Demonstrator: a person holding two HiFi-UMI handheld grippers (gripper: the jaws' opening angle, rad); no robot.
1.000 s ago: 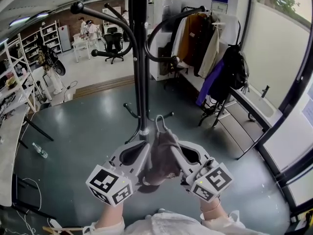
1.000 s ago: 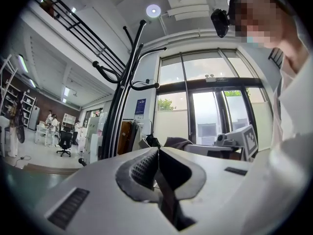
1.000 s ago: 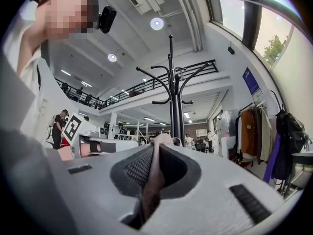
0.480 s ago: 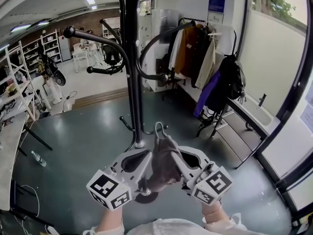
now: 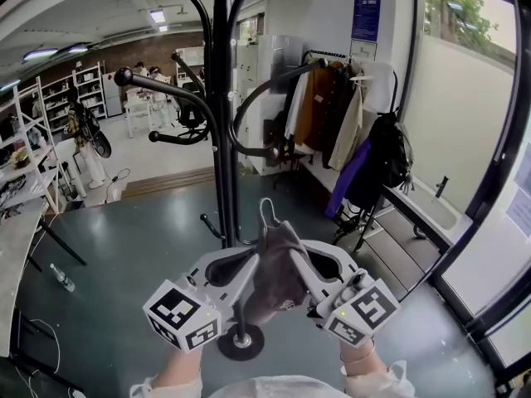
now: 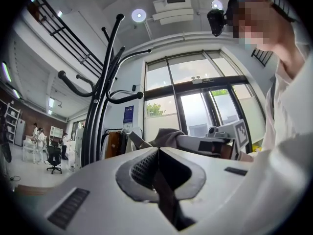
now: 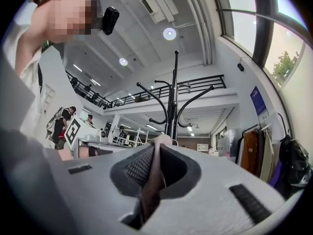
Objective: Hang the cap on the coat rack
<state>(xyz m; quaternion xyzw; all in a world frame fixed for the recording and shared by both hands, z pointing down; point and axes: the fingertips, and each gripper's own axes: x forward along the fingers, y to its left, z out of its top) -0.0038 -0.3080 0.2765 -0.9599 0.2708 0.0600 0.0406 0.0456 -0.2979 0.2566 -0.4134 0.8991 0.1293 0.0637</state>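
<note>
Head view: I have the cap [image 5: 278, 264] pinched from both sides at lower centre of the frame.
My left gripper [image 5: 250, 259] and right gripper [image 5: 300, 259] are each clamped on its brown fabric, which both gripper views show squeezed between the jaws. The cap sits close to the coat rack [image 5: 222, 139] pole, lower in frame than the curved arms at upper left.
</note>
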